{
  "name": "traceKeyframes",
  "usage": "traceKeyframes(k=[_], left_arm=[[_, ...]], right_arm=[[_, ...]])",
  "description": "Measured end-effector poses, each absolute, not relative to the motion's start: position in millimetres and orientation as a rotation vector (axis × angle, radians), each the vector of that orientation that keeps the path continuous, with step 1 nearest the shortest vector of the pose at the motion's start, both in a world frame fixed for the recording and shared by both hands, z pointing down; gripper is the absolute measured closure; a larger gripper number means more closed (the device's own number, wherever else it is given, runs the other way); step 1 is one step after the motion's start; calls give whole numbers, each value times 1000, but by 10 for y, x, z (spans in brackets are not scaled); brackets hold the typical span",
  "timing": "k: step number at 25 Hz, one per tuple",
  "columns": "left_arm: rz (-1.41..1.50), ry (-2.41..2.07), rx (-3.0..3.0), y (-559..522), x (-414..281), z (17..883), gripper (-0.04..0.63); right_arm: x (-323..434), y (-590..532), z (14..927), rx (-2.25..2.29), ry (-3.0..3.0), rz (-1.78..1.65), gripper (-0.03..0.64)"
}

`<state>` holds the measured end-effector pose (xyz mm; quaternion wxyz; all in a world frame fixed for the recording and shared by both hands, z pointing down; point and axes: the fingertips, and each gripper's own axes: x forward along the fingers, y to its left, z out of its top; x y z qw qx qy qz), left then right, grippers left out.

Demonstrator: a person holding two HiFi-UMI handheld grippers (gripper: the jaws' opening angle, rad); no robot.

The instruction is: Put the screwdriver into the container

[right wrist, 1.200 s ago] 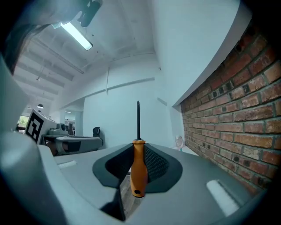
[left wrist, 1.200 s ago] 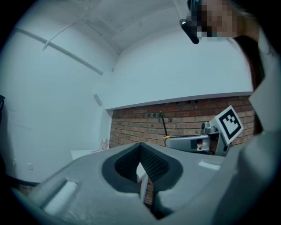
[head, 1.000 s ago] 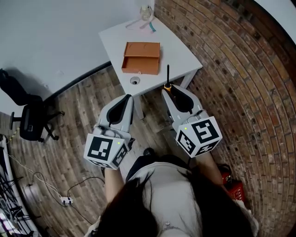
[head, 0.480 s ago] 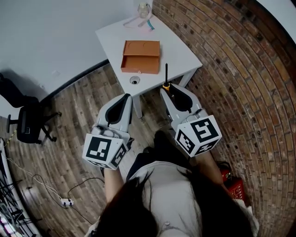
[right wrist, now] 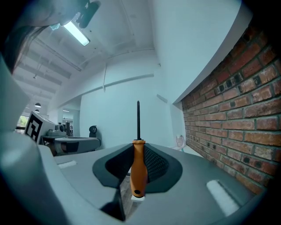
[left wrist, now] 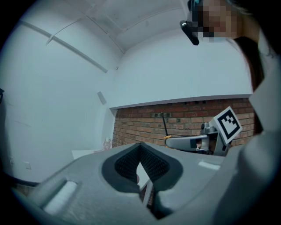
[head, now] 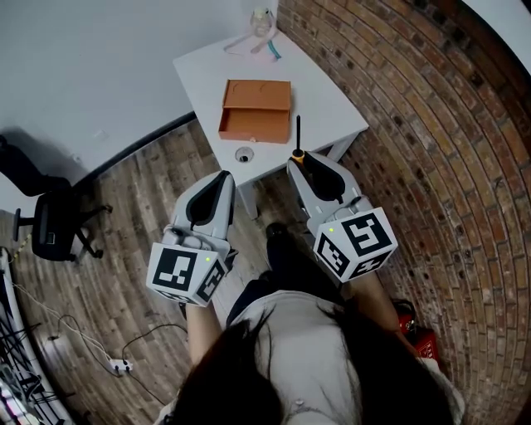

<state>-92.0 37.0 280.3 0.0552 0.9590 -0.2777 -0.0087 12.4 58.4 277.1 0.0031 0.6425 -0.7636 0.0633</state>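
My right gripper is shut on the screwdriver, whose orange handle sits between the jaws and whose black shaft points up and forward. It hangs just before the near edge of the white table. The container, an open orange box, lies on the table beyond the shaft tip, slightly left. My left gripper is shut with nothing in it, level with the right one and short of the table. In the left gripper view my right gripper shows with the shaft standing up.
A small round object lies near the table's front edge. A clear glass item and a cord lie at the far corner. A brick wall runs along the right. A black chair stands left on the wood floor; cables trail below.
Both grippers hold much the same pose. The view has shifted a little, and the person's foot now shows between the grippers, nearer the table.
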Motion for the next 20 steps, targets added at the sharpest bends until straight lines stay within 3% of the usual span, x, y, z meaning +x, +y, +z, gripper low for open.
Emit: traceKeyframes(k=[20], left_arm=[[-23,-927,2879,-590,-526,2835,595]], right_arm=[[574,-477,2991,1905,-2422,237,537]])
